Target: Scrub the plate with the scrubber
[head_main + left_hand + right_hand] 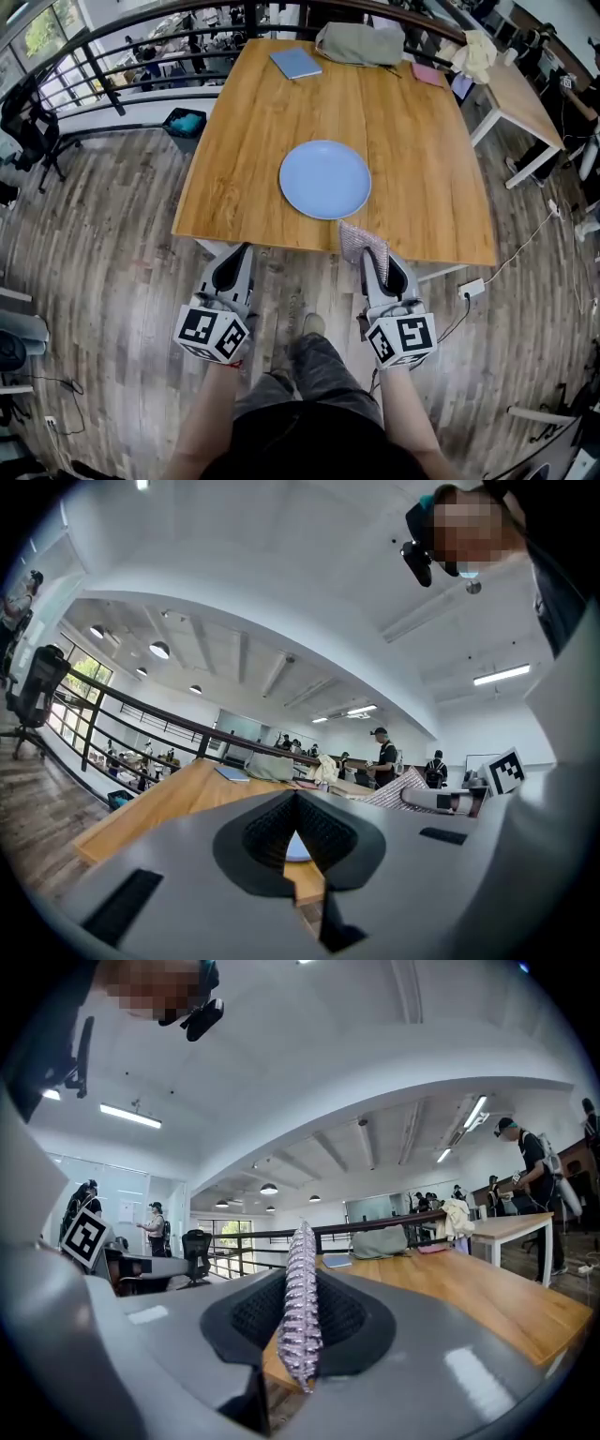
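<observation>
Right gripper: clamped on flat silvery mesh scrubber, at near edge of wooden table. Left gripper: jaws together, empty. Round pale-blue plate: mid-table, untouched.

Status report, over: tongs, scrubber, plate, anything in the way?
Left tongs shut, empty. Right tongs shut on scrubber. Plate mid-table, untouched. Nothing between scrubber and plate; notebook and bag at far end.

So the plate is a flat pale blue, the bench is honey-coloured wood grain, the scrubber is shiny silver-grey with a knobbly weave, the left hand-held gripper and right hand-held gripper are both grey with black-and-white square-patterned cubes, and the floor is streaky grey-brown planks.
</observation>
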Demonstrator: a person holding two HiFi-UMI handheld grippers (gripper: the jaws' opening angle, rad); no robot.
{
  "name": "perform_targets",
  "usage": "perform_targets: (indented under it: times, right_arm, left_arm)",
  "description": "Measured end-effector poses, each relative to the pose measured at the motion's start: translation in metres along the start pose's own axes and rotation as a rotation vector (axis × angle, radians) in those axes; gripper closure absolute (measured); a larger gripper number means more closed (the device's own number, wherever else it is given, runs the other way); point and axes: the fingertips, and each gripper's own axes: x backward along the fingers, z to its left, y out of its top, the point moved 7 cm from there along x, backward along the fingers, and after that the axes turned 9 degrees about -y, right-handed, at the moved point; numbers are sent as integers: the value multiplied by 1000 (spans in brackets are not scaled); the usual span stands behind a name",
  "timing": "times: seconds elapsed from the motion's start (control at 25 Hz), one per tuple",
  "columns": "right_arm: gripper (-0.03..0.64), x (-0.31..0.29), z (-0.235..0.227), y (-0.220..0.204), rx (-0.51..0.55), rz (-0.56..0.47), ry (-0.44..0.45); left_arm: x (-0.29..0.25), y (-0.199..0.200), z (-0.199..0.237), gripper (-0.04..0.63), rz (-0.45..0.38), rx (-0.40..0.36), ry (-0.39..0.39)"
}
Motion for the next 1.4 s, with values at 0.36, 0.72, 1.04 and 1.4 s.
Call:
perform_targets:
  times: [0.36,0.72,1.04,1.4]
  right_arm:
    - [531,-55,-51,-14,-31,74,20]
    - [531,-100,-72,-24,-36,105,102]
    - [531,-131,-61,-34,-11,150,135]
    - [531,-180,-59,-50,19,252,126]
  left_arm:
    - [-76,-14,8,600,67,15,-1]
    - [-115,-28,8,600,111,-9,15]
    - [-125,-34,40,600,131,21,31]
    - [-167,-41,83,599,249,31,-21]
